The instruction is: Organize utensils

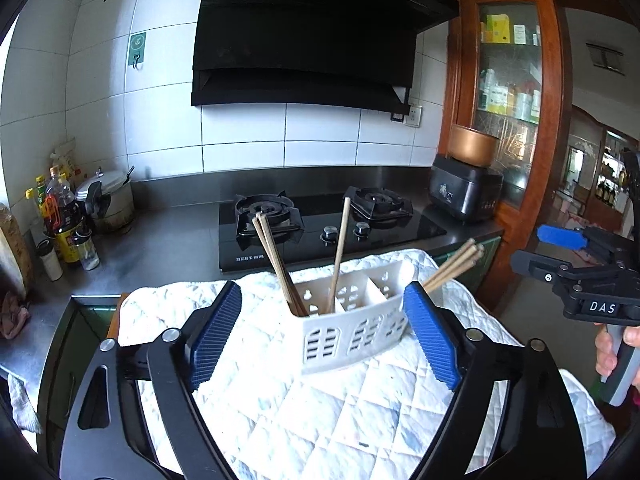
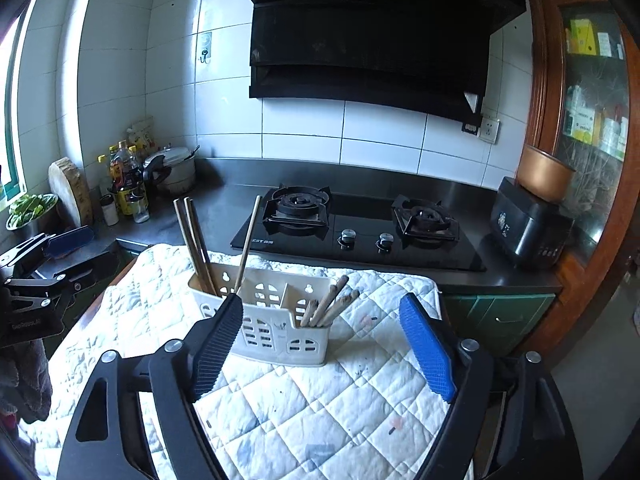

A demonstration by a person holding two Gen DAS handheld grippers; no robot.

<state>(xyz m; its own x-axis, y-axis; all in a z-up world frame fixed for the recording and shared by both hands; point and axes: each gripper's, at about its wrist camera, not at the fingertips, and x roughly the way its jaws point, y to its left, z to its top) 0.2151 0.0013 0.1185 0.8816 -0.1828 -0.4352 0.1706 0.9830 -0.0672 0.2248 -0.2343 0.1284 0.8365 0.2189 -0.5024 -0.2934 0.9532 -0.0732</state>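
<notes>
A white slotted utensil holder (image 1: pixel 352 326) (image 2: pixel 272 320) with two compartments stands on a white quilted cloth (image 1: pixel 320 408) (image 2: pixel 320 408). Three wooden chopsticks (image 1: pixel 276 260) (image 2: pixel 196 240) stand upright in its left compartment. Several more chopsticks (image 1: pixel 456 264) (image 2: pixel 332 300) lean out of its right compartment. My left gripper (image 1: pixel 324 336) is open and empty, just in front of the holder. My right gripper (image 2: pixel 324 344) is open and empty, in front of the holder's right half. It also shows in the left wrist view (image 1: pixel 560 252), off to the right.
A black gas hob (image 1: pixel 324 220) (image 2: pixel 360 228) lies behind the cloth on a dark counter. Oil bottles (image 1: pixel 64 216) (image 2: pixel 128 184) and a pot (image 1: pixel 108 196) stand at the left. A black cooker (image 1: pixel 464 192) (image 2: pixel 528 224) stands at the right by a wooden cabinet (image 1: pixel 508 80).
</notes>
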